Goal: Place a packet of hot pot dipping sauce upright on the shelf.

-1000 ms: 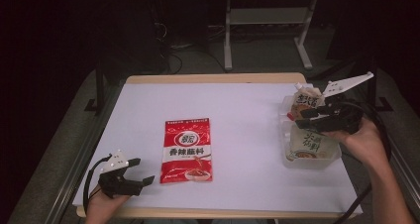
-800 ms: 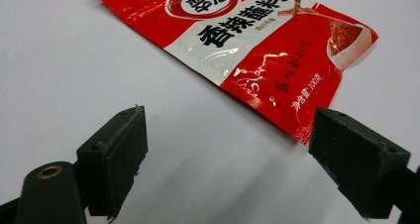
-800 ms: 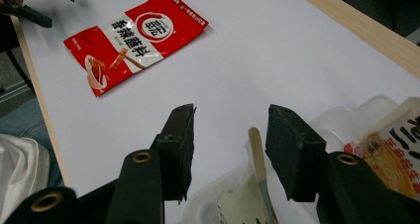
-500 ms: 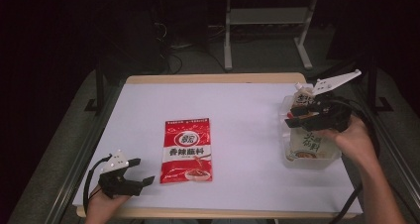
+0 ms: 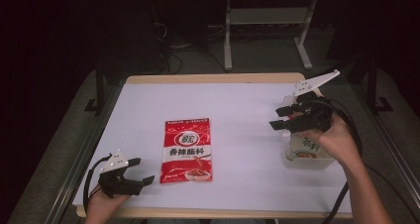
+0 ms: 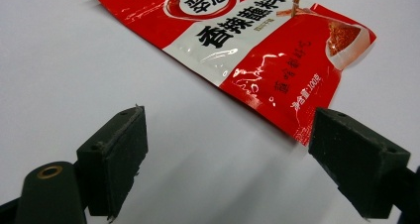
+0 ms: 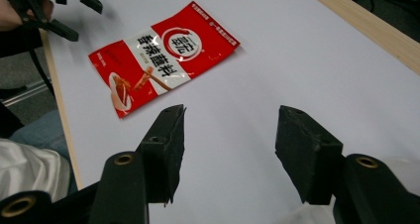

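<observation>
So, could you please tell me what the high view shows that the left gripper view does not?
The high view alone takes in the clear plastic tub of packets at the table's right side, the right tool with open jaws above the white table top, the wooden table edge and the dark floor beyond. The left gripper view alone gives the small print along the pouch's lower edge and the close faces of the left tool's black pads. Both share the flat red and white foil seasoning pouch and the open, empty left tool.

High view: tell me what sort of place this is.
Probably a lab or workshop data-collection station: a white-topped table with a wooden edge, hand-held grippers trailing cables, such as the right gripper, and cables on the dark floor behind.
</observation>
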Demonstrator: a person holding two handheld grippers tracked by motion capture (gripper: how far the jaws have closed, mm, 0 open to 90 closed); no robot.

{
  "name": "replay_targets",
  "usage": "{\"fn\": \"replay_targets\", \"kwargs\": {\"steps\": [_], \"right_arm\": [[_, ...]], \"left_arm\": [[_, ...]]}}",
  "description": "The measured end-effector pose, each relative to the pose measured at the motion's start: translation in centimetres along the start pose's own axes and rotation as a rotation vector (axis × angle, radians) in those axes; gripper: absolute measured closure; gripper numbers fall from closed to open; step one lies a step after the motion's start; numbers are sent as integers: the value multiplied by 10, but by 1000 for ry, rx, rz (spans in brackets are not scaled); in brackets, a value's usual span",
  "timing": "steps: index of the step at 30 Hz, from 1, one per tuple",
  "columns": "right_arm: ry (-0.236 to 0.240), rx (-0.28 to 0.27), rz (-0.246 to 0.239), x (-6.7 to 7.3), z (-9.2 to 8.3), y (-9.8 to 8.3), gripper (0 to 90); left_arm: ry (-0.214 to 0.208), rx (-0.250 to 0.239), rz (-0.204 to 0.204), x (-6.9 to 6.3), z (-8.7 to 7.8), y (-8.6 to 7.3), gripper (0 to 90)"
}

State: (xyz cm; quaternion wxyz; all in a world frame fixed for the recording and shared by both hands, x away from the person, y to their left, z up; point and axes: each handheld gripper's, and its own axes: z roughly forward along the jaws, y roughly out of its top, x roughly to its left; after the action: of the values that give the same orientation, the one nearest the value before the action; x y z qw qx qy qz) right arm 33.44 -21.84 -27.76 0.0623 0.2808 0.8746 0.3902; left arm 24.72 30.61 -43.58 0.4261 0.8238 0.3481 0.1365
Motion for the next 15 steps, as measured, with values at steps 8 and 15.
{"fn": "replay_targets", "kwargs": {"steps": [8,15], "right_arm": [[18,7,-11,8,11,8,414],[45,9,-17,16,26,15,397]], "left_arm": [[-5,0,8,0,1,2,151],[-9,0,8,-1,2,4,151]]}}
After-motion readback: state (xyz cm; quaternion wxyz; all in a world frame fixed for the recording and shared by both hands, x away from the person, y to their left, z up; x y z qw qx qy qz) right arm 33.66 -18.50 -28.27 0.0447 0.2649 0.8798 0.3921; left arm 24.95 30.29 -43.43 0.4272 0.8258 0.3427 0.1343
